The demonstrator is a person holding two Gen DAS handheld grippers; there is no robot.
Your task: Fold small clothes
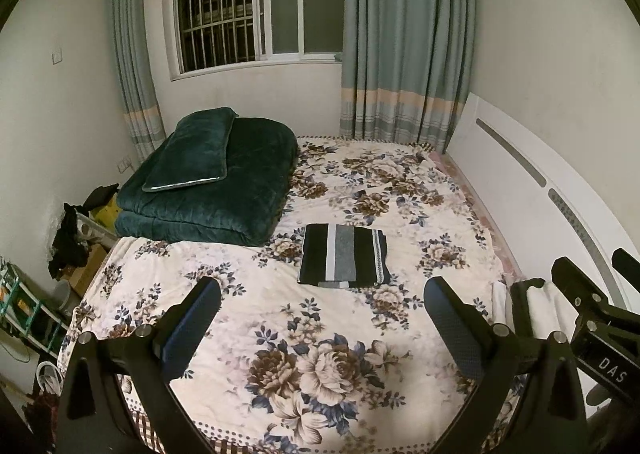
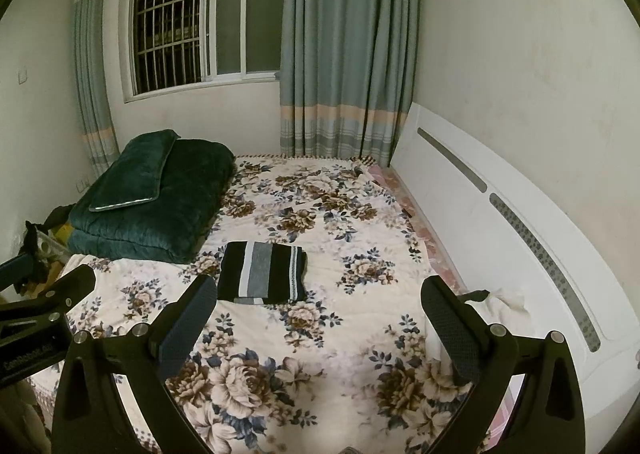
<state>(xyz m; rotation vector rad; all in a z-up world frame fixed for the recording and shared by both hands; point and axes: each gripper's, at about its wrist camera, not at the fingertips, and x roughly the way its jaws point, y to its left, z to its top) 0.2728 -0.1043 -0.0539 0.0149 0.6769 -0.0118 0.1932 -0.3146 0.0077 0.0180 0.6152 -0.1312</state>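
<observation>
A folded garment with black, white and grey stripes lies flat on the floral bedspread, mid-bed; it also shows in the right wrist view. A white garment lies crumpled at the bed's right edge, and shows in the left wrist view. My left gripper is open and empty, held above the bed short of the striped garment. My right gripper is open and empty, just right of the left one, near the white garment.
A folded dark green quilt with a pillow sits at the bed's far left. A white headboard runs along the right. Window and curtains stand behind. Boxes and clutter lie on the floor left of the bed.
</observation>
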